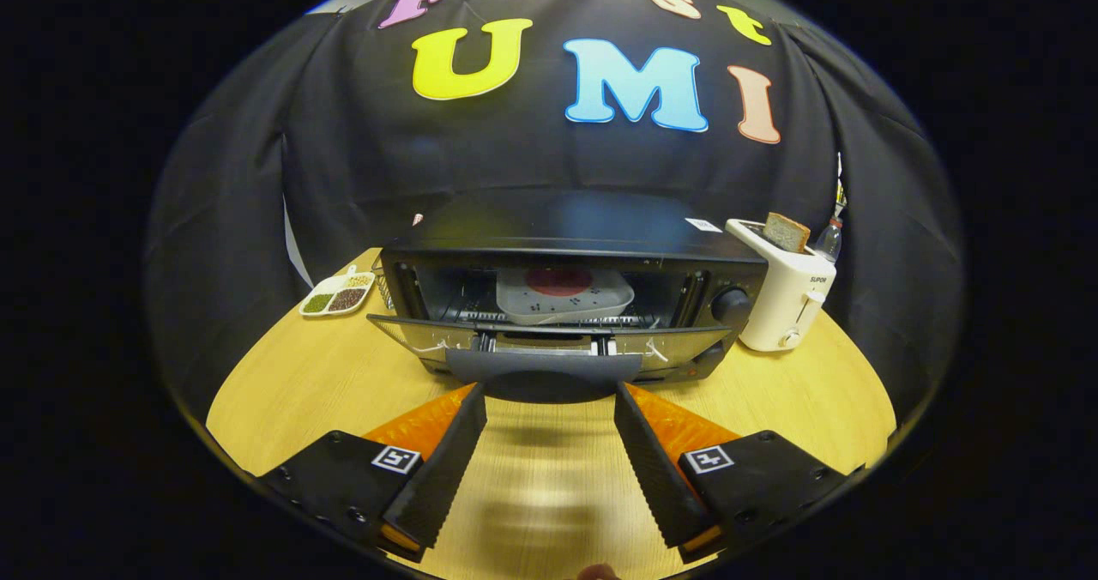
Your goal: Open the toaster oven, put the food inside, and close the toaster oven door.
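Gripper view puts us low over a round wooden table (283, 391), facing the toaster oven (570, 305) head on. Our gripper (549, 395) has its 2 fingers spread wide apart, and we hold nothing between them. Their tips reach up to the oven door's handle (544, 365), 1 tip near each end of it; we cannot tell whether they touch it or sit just under it.

The oven door (549, 340) is dropped part of the way down toward us, hinged at its lower edge, so that we look over it into the lit cavity. Inside, on the wire rack (480, 316), rests a pale plate (566, 299) with a round dark red piece of food (559, 281) on it and some small dark specks along its near rim. The plate lies in the middle of the cavity, well behind the door. A round control knob (731, 304) sits on the oven's right front panel.

Just right of the oven stands a white toaster (782, 297) with 1 slice of bread (787, 232) sticking up out of its slot. Behind the toaster we see a small clear bottle (829, 238). Left of the oven, near the table's far rim, lies a white divided dish (338, 295) with different dry grains or beans in its compartments.
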### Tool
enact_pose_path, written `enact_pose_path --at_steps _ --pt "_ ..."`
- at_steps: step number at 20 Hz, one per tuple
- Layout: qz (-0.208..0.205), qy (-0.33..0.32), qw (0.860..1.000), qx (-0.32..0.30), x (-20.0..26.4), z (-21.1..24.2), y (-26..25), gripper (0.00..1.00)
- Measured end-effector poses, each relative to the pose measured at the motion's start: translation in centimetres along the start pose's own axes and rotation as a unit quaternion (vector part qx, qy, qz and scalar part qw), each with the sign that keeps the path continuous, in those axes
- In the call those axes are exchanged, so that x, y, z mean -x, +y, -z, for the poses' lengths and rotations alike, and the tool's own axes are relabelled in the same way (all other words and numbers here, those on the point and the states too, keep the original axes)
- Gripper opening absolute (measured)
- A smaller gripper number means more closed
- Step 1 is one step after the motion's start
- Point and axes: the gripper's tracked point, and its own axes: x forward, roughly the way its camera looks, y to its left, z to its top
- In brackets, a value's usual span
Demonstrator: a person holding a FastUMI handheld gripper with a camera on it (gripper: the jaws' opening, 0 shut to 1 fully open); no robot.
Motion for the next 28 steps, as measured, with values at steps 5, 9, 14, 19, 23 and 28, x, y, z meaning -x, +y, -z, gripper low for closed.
enact_pose_path --at_steps 5,9,14,19,23,28 --pt "0.000 -0.057 0.998 -0.010 2.0 -4.5 -1.0 0.96" --pt "0.000 -0.112 0.994 -0.004 6.8 -7.0 -1.6 0.96" --pt "0.012 -0.177 0.984 0.015 14.5 -9.2 -3.5 0.95" --pt "0.021 -0.219 0.975 0.032 20.6 -10.9 -5.5 0.96" --pt "0.033 -0.237 0.970 0.036 24.4 -11.4 -8.1 0.96" --pt "0.025 -0.228 0.973 0.011 28.2 -10.1 -13.0 0.96"
